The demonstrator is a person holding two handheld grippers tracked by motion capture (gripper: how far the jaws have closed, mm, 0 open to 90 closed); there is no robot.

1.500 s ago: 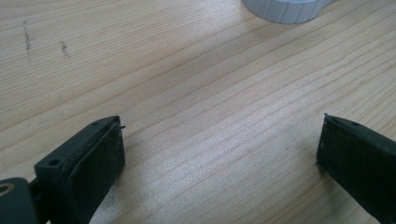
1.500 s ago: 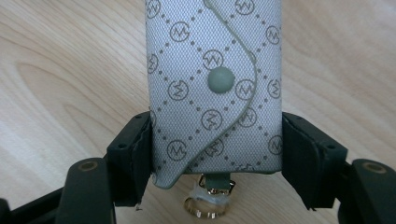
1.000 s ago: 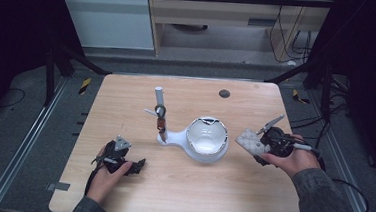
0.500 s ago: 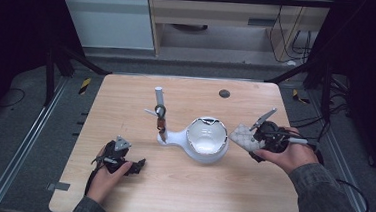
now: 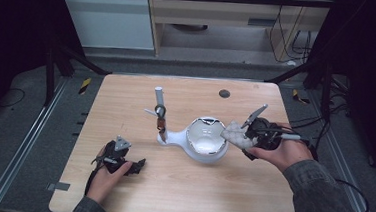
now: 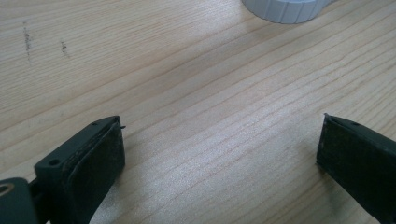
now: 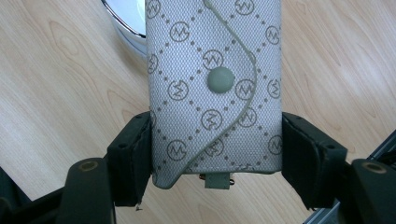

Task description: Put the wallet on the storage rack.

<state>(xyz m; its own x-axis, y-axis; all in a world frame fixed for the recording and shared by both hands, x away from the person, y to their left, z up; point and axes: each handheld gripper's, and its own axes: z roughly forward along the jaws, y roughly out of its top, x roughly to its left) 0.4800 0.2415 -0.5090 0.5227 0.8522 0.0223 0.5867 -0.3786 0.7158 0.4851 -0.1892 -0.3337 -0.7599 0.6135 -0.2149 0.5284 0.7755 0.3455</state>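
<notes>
The wooden table point(image 5: 181, 180) is evenly lit from above while the room around it falls to near black — shadows under the hands are soft and short. The high view is soft and grainy. In the left gripper view a pale sheen crosses the wood grain, and the near black pads point(image 6: 95, 172) blur; the right gripper view renders the patterned pouch point(image 7: 215, 88) sharp, without glare.

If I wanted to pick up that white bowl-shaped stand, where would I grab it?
Probably by the narrow neck joining the white stand to its upright post. The bowl looks too wide and rounded for two flat pads. Come from above with the open left tool, which rests nearer that side; the right tool holds a pouch.
</notes>
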